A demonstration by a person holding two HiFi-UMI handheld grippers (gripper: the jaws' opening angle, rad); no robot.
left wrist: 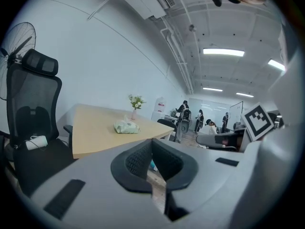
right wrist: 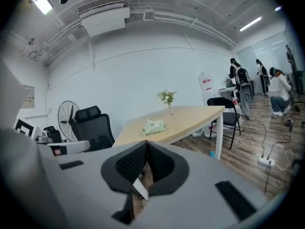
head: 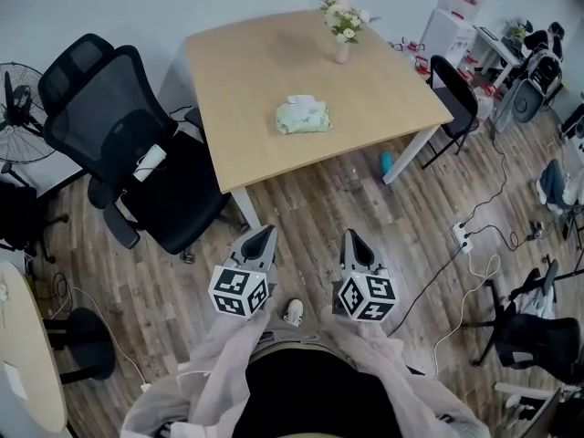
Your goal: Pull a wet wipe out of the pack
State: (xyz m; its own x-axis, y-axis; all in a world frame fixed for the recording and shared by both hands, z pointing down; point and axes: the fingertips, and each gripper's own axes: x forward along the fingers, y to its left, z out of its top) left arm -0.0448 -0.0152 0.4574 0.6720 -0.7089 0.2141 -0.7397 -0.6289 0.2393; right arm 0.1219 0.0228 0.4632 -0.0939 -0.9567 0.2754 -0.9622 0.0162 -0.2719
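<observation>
A pale green wet wipe pack (head: 303,117) lies near the middle of the light wooden table (head: 239,80), with a white wipe poking up from its top. Both gripper views also catch the pack (left wrist: 126,127) (right wrist: 154,127), far ahead on the tabletop. My left gripper (head: 265,232) and right gripper (head: 351,235) hover side by side over the wood floor, close to my body and well short of the table. The left gripper (left wrist: 152,141) has its jaw tips together with nothing between them. So does the right gripper (right wrist: 146,142).
A black mesh office chair (head: 119,153) stands at the table's left side, with a floor fan (head: 18,108) behind it. A flower vase (head: 342,27) sits at the table's far edge. A black chair (head: 456,99), a power strip (head: 461,235) and cables lie to the right.
</observation>
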